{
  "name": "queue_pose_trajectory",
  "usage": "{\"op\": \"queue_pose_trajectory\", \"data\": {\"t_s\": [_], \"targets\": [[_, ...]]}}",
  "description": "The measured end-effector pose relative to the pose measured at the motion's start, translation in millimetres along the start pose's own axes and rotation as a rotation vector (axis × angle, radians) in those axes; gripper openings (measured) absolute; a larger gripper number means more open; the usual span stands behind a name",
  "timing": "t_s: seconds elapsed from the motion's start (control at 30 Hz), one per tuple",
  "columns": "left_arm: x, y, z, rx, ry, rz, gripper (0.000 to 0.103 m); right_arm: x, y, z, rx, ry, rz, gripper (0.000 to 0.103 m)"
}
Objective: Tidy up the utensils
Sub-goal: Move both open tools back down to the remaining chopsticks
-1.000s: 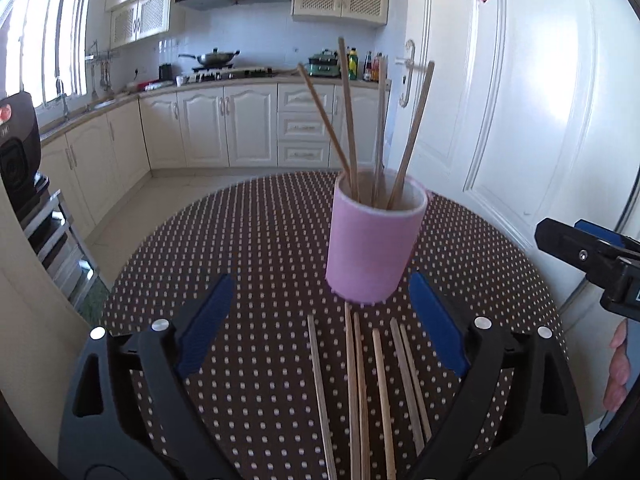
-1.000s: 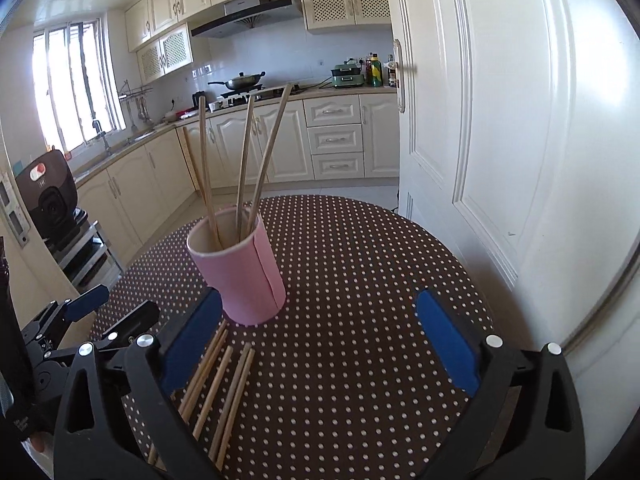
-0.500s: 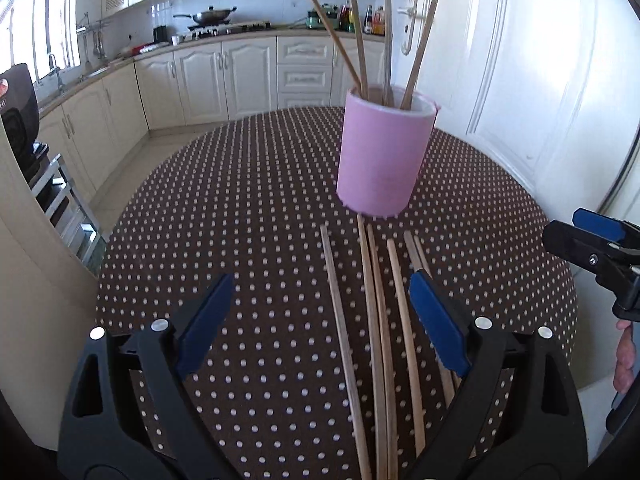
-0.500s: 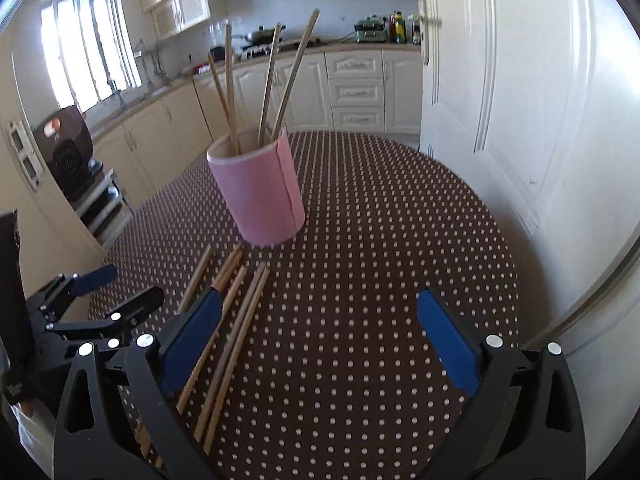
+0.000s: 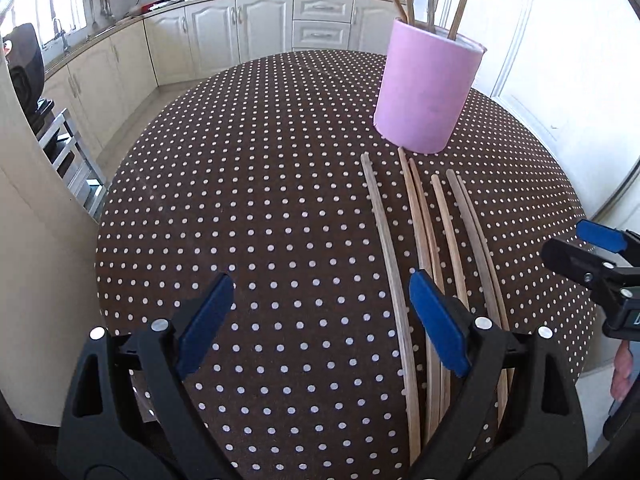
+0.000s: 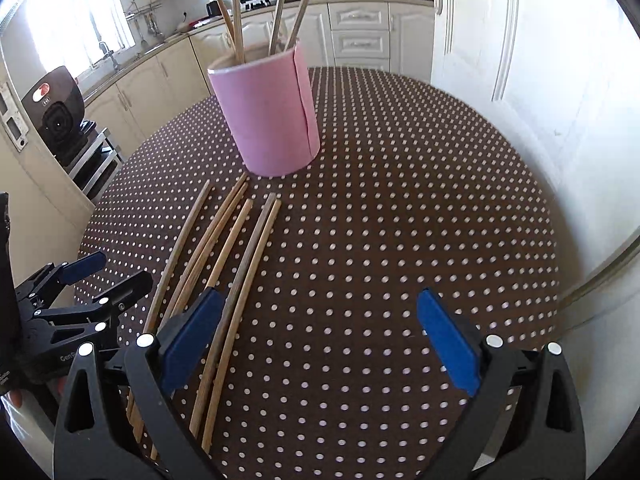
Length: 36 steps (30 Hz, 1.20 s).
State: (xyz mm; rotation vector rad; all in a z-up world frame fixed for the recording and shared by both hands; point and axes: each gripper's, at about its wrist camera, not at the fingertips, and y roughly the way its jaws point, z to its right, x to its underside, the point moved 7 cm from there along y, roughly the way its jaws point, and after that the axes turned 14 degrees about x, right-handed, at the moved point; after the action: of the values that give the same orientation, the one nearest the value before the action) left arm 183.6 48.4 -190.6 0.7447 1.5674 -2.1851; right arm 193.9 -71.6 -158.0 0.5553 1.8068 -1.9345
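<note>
Well, the round table (image 5: 240,184) with its dotted brown cloth fills most of what lies ahead of both hand-held grippers. On it, straight ahead of the left hand-held gripper (image 5: 320,316) and a little to its right, stands a pink cup (image 5: 428,88) with four chopsticks already leaning upright inside. From the right hand-held gripper (image 6: 320,332) the same cup sits ahead and to the left.

Six loose chopsticks (image 5: 424,220) lie flat on the cloth between the cup and the grippers, roughly side by side, their far tips just short of the cup's base. They run under the right finger of the left gripper and under the left finger of the right one.

These sticks look like thin, stiff wood, very light, and I would guess they roll easily on the cloth. Two pairs lie touching, so pinching one alone could drag its neighbour. The lone stick (image 5: 384,232) on the left of the row, apart from the rest, seems the easiest to take, gripped near the middle so it does not tip.

Both grippers are spread wide and carry nothing. Neither seems to touch a stick, though I cannot be sure how high they hover.
</note>
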Motion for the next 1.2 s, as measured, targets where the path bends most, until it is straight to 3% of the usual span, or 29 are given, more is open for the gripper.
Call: {"op": "queue_pose_trajectory", "data": {"t_s": [0.37,0.53,0.67,0.9,1.07,1.2], "targets": [[2.7,-0.7,-6.1,0.047,0.001,-0.031,0.088,1.3,21.6,1.4,0.024,0.060,-0.057,0.094],[2.2,-0.4,-7.8,0.095,-0.016,-0.042,0.088,-3.5,19.3,5.3,-0.010,0.154,0.008,0.094],[-0.3,6.9,-9.5,0.047,0.011,-0.071,0.088,-4.3,19.9,3.8,-0.040,0.213,0.038,0.094],[-10.6,9.6,-13.4,0.101,-0.040,-0.028,0.088,-4.3,25.0,-9.6,0.003,0.154,0.059,0.094],[-18.6,14.4,-16.7,0.028,0.019,0.000,0.088,-6.1,31.0,-11.6,0.067,0.138,0.071,0.094],[-24.9,20.4,-13.5,0.032,0.038,0.018,0.088,-6.7,34.2,-11.9,0.105,0.132,0.078,0.094]]}}
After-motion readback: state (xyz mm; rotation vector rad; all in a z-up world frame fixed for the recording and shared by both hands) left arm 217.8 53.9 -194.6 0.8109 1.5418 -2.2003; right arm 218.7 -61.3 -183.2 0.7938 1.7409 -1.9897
